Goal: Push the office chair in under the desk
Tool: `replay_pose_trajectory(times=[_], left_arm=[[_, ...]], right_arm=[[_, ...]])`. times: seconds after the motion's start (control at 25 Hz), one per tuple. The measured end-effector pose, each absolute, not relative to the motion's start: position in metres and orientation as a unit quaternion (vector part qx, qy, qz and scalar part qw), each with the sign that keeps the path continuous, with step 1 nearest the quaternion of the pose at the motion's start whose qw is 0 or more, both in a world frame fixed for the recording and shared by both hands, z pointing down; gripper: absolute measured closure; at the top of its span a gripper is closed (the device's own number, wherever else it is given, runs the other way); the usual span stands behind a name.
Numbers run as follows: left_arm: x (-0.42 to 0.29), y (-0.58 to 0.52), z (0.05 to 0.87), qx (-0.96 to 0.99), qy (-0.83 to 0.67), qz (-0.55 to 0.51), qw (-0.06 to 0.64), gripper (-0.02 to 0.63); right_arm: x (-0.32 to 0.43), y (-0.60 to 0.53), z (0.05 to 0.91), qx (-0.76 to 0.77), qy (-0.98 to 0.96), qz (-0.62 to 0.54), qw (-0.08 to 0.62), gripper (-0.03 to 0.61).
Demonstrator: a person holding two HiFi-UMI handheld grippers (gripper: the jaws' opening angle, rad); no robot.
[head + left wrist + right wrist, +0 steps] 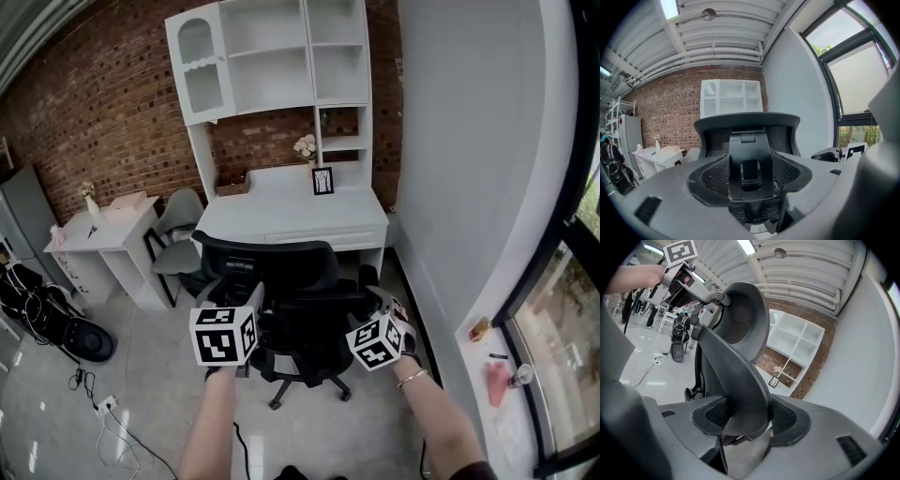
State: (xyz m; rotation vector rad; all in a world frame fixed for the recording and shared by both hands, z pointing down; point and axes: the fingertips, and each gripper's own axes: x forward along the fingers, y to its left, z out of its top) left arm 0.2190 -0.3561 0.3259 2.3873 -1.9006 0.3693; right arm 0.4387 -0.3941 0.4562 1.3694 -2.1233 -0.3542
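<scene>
The left gripper (750,176) is clamped on the upright black spine (749,154) at the back of the office chair (298,295). The right gripper (743,414) is pinched onto the curved side edge of the backrest (740,333), so both claws hold the chair and neither is free. The brick wall (103,103) fills the far side of the room at 12 o'clock, and against it stands the white desk (281,214) with its tall shelf unit (272,56). The chair sits just at 6 o'clock of the desk's front edge, facing it, with its wheeled base (305,380) out on the floor, so the push looks far from finished. To do it well, both grips should probably drive evenly toward 12 o'clock, low and level, keeping the backrest centred on the knee opening so the chair catches on neither side. A hard shove could jolt the small picture frame (322,180) and the flower vase (306,147) toward the desk's 1 o'clock.
</scene>
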Motion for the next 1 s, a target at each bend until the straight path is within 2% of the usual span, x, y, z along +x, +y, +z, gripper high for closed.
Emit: replay_pose_trajectory(times=[0.44,0.72,1.0], left_arm=[[0.255,-0.377,0.321,0.771,-0.627,0.108,0.019,0.336],[0.281,-0.392,0.324,0.796,-0.595,0.104,0.044,0.33],[0.294,-0.392,0.325,0.796,-0.597,0.094,0.037,0.328]], right_arm=[[0.471,-0.438,0.454,0.513,-0.795,-0.136,0.294,0.336],[0.493,-0.461,0.457,0.523,-0.787,-0.124,0.303,0.336],[0.504,-0.469,0.458,0.521,-0.788,-0.115,0.307,0.334]])
